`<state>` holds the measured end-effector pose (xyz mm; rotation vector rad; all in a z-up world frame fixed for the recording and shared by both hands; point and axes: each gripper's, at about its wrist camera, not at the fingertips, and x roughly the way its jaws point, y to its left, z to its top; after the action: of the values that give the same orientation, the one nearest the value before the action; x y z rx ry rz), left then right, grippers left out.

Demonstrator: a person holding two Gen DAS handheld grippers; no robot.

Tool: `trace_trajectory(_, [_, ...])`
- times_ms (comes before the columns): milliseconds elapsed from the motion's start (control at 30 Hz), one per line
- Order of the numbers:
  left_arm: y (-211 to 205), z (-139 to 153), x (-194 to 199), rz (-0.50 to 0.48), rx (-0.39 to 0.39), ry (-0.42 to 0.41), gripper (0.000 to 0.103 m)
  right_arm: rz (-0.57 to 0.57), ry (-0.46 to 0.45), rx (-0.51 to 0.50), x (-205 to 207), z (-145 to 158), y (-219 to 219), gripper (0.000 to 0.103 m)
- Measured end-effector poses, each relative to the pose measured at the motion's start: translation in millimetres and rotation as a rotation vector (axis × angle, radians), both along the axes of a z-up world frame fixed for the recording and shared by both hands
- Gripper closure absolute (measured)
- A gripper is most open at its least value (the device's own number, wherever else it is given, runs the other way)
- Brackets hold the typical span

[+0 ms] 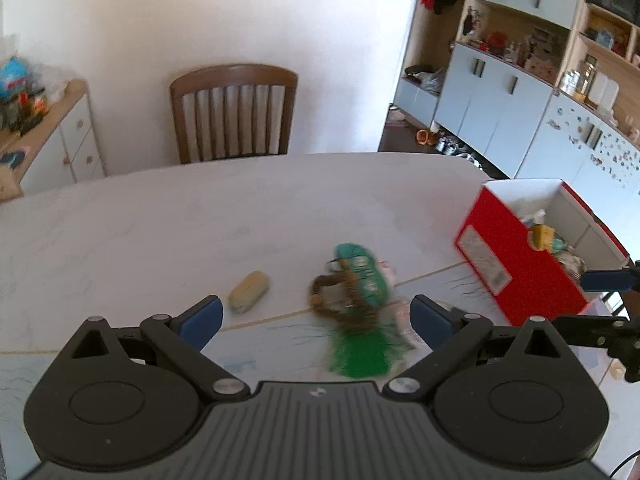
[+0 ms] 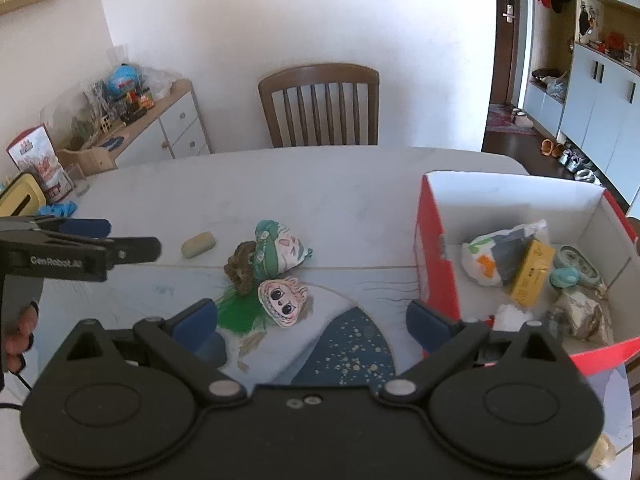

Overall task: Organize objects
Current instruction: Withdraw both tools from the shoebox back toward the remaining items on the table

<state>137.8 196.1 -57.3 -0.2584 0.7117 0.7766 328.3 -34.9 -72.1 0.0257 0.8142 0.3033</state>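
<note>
The table (image 2: 320, 184) looks smooth, pale and marbled. The box (image 2: 434, 248) is glossy red card, white inside. The chair (image 2: 320, 76) is brown wood. The tongs (image 2: 312, 320) are matt black plastic with blue pads.

Red box (image 2: 436, 248) white inside; green-turbaned doll head (image 2: 276, 252); beige sponge (image 2: 199, 245); yellow carton (image 2: 532, 274); white marbled desk (image 2: 320, 184); brown chair (image 2: 320, 104).
</note>
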Motion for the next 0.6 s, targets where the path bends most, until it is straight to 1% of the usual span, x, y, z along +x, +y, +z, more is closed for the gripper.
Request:
trace_trajectory(100, [18.7,-8.1,-13.5,0.031,-0.020,-0.005,0.002,0.004,0.007,-0.018,8.9,-6.6,8.8,0.003])
trace_trajectory(200, [33.5,-17.4,-21.0,0.059,-0.019,0.000,0.002,0.001,0.021,-0.037,19.4,-16.6,15.9,0.003])
trace_trajectory(300, [48.5,-29.1,-24.5,0.071,-0.054,-0.006,0.002,0.000,0.041,-0.049,29.0,-28.9,22.3,0.003])
trace_trajectory(600, [83.0,-64.4,-8.9,0.062,-0.054,0.051,0.002,0.041,0.082,-0.092,49.7,-63.5,39.1,0.008])
